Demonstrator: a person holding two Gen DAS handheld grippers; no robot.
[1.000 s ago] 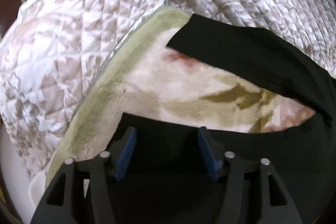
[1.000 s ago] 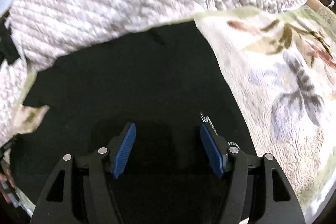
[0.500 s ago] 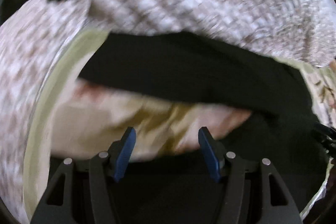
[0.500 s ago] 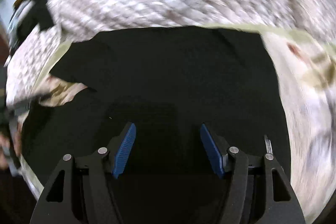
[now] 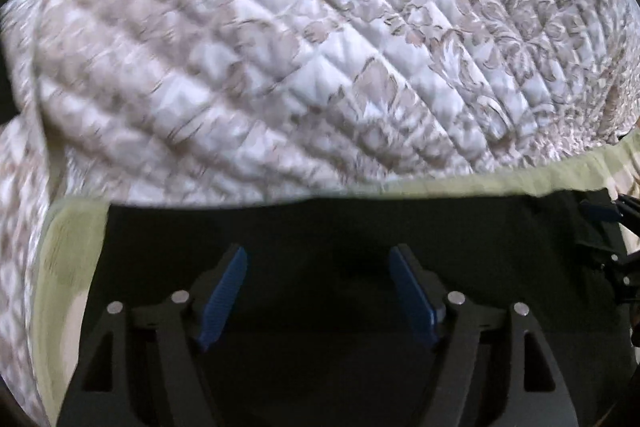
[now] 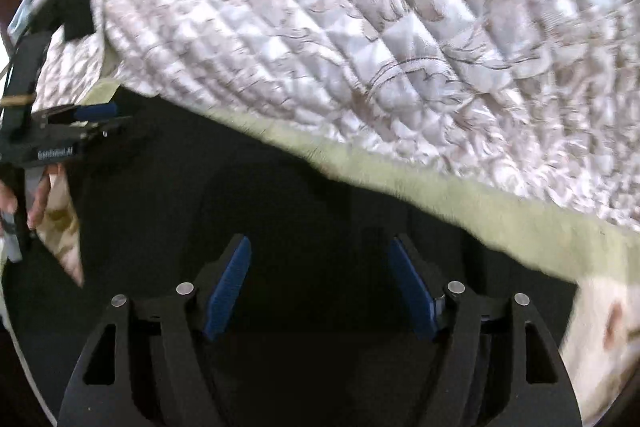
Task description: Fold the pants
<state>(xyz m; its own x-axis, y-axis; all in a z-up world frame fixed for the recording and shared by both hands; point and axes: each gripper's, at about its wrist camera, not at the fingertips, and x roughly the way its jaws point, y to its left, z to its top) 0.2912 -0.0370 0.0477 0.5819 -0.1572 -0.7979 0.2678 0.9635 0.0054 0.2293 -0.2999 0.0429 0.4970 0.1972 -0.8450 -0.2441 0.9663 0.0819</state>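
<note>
The black pants (image 5: 360,227) lie spread on a floral blanket with a green border (image 5: 460,185), and their far edge runs along that border. My left gripper (image 5: 318,255) hovers over the black cloth; its jaws are opening and nothing is pinched between the blue pads (image 5: 224,291). Over the same pants (image 6: 300,195), my right gripper (image 6: 319,243) is opening too, with only cloth seen beyond its pads. The left gripper (image 6: 80,119) shows at the left edge of the right wrist view, and the right gripper (image 5: 600,215) at the right edge of the left wrist view.
A thick quilted cover (image 5: 320,47) in white and beige rises just past the green border (image 6: 440,199). A hand (image 6: 36,203) holds the left gripper's handle. Floral blanket (image 6: 600,339) shows at the lower right, dark furniture at the far left.
Both grippers swept sideways over the pants toward the quilt and rolled. The floral gap between pant parts has left the left wrist view; black cloth fills it. Both jaws stand slightly wider.
</note>
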